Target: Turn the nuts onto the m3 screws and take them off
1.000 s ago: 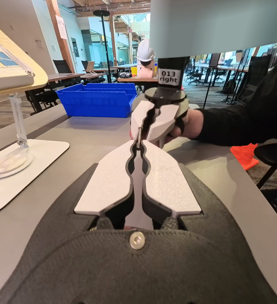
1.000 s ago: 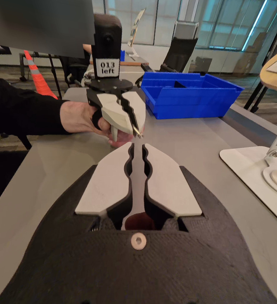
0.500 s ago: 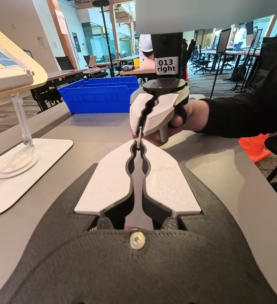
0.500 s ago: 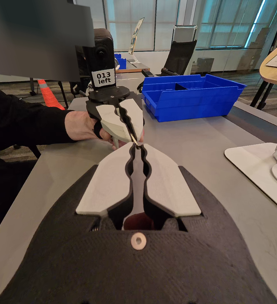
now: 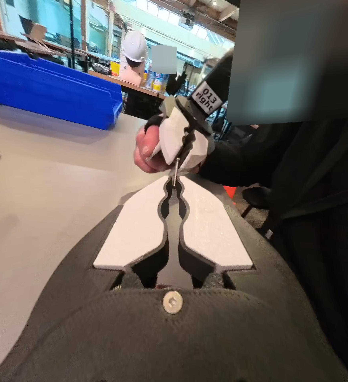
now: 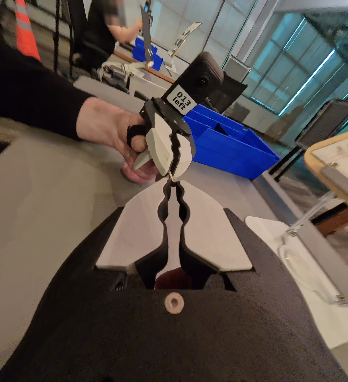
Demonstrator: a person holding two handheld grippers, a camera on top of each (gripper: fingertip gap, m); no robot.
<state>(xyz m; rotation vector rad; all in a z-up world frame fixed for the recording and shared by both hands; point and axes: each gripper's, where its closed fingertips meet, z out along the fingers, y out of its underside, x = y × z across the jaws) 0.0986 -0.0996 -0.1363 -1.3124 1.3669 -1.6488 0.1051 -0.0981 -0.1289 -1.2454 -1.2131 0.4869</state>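
Left wrist view – left gripper (image 5: 174,179) pinches screw (image 5: 175,174), right gripper (image 5: 177,163) meeting it.

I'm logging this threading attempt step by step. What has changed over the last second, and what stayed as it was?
The right gripper closed in from a gap until its tips met the screw, and both grippers rolled, so the views now tilt. The left gripper stayed clamped on the screw throughout. The blue bin and grey table stayed put.
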